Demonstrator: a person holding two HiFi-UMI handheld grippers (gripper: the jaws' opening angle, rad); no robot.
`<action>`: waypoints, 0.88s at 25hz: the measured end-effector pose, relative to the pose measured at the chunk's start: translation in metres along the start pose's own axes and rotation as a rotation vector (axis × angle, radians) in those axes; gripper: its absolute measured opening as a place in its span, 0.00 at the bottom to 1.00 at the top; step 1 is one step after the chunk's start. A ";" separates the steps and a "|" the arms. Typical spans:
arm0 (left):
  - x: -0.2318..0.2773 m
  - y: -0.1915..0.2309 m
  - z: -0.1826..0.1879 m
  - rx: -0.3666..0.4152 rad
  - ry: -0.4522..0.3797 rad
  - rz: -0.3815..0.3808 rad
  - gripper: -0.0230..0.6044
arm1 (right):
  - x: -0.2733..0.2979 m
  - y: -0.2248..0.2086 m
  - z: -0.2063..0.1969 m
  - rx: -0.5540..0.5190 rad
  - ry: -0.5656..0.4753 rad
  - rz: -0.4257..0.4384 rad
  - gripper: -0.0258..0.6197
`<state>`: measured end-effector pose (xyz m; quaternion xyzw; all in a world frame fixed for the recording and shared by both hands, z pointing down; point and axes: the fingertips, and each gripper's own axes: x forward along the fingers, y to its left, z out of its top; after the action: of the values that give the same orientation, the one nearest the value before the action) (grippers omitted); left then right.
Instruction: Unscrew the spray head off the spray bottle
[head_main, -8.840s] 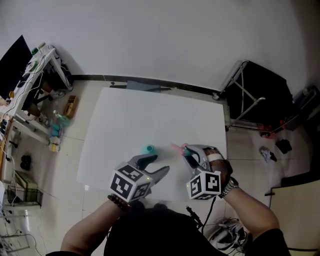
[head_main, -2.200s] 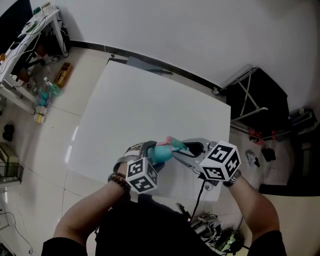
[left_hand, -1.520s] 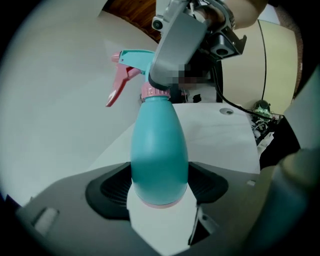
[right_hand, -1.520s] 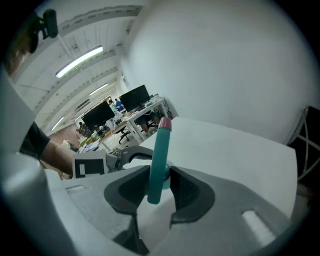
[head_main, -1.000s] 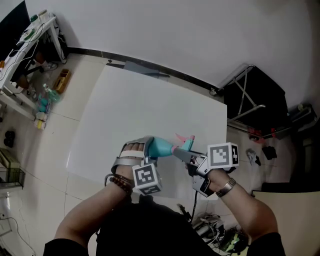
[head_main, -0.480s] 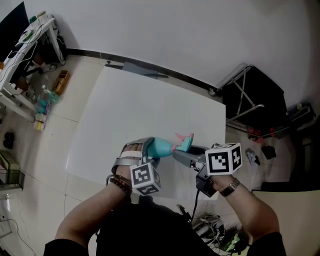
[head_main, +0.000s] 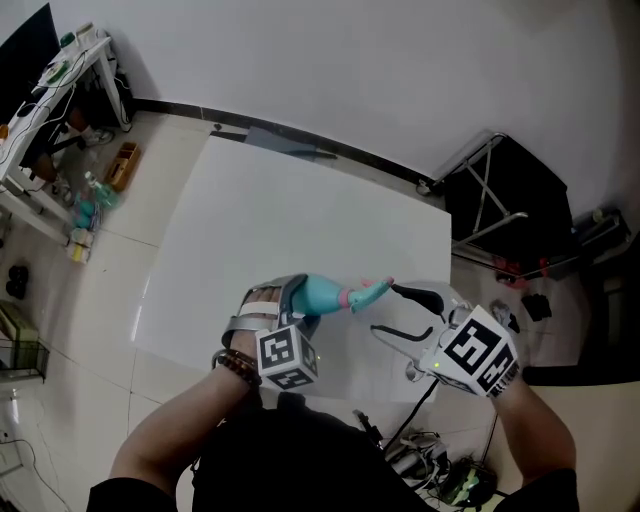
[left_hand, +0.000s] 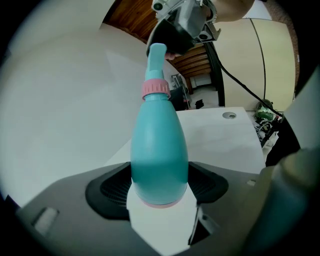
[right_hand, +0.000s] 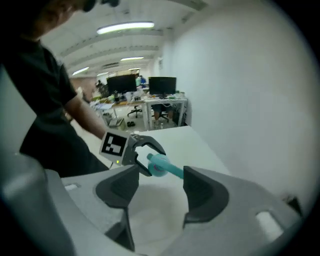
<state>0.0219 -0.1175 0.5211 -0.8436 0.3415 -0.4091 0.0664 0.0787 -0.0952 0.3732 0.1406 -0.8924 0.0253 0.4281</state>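
Note:
The teal spray bottle (head_main: 322, 293) lies nearly level above the white table (head_main: 270, 215), with my left gripper (head_main: 303, 300) shut on its wide body. Its pink collar (head_main: 349, 297) and teal spray head (head_main: 374, 290) point right. In the left gripper view the bottle (left_hand: 159, 150) fills the gap between the pads, collar (left_hand: 156, 89) and spray head (left_hand: 156, 54) above. My right gripper (head_main: 385, 308) hangs just right of the spray head; its jaws have just been opening and stand wide with nothing between them. The right gripper view shows the bottle (right_hand: 161, 165) beyond the gripper (right_hand: 160, 186).
The hands work over the table's near right corner. A black folding stand (head_main: 510, 190) sits on the floor to the right. A cluttered desk (head_main: 60, 90) stands far left. Cables (head_main: 430, 468) lie on the floor by the person's legs.
The right gripper has let go of the spray head, rolled over, opened wide and drawn back to the right. The left gripper and bottle have barely moved.

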 end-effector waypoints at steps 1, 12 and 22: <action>0.000 -0.001 0.001 -0.001 -0.006 -0.005 0.64 | -0.004 0.002 0.002 -0.137 0.020 -0.026 0.44; -0.003 -0.013 0.015 0.043 -0.068 -0.044 0.64 | 0.026 0.024 -0.001 -0.758 0.236 0.009 0.44; -0.008 -0.025 0.021 0.074 -0.088 -0.064 0.64 | 0.044 0.039 -0.021 -1.127 0.295 0.025 0.31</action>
<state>0.0467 -0.0972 0.5116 -0.8683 0.2956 -0.3858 0.0996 0.0580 -0.0646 0.4239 -0.1244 -0.7006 -0.4293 0.5562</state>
